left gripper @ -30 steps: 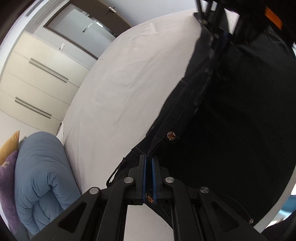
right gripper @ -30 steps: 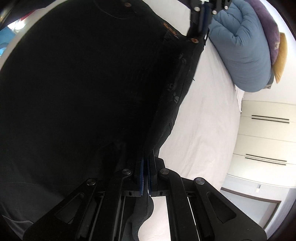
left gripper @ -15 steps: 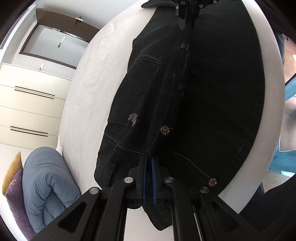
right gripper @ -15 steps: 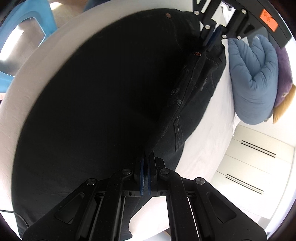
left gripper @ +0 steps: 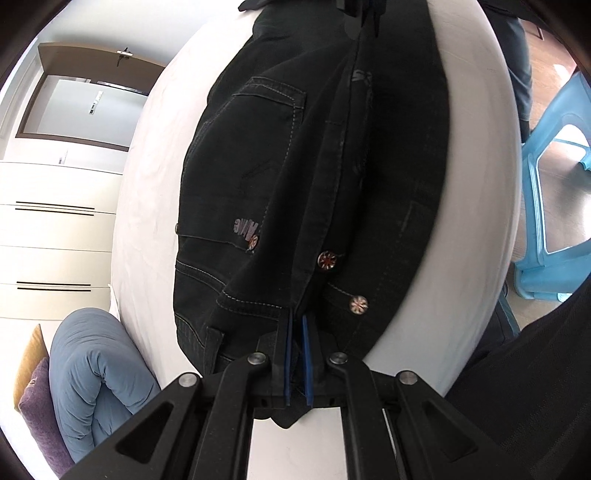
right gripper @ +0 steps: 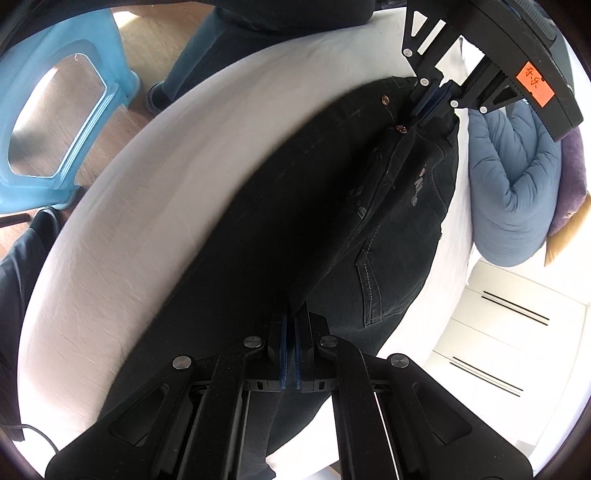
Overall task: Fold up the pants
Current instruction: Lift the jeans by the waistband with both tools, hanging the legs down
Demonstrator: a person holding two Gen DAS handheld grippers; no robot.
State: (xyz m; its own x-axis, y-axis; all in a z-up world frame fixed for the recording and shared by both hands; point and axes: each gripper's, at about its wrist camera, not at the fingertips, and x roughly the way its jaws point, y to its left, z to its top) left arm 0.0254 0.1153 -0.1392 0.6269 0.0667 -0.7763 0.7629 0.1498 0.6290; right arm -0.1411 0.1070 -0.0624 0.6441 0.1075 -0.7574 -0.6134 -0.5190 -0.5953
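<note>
Right gripper [right gripper: 290, 321] low in view, jaws closed on a raised fold of black pants [right gripper: 369, 236]. Held edge stretched taut up and away to left gripper [right gripper: 430, 101] at top right, likewise clamped on the cloth beside a copper button [right gripper: 400, 128]. Orange label [right gripper: 531, 83] on left gripper body. Rest of pants spread over white bed [right gripper: 155, 206]; stitched pocket [right gripper: 373, 291] facing right. Blue duvet [right gripper: 506, 192] rolled at bed's far right, purple cushion [right gripper: 570, 184] touching behind it. White drawers [right gripper: 495, 332] at lower right. Blue stool [right gripper: 55, 122] on wooden floor [right gripper: 151, 33] at upper left, leg in jeans [right gripper: 192, 51] just beside it.
</note>
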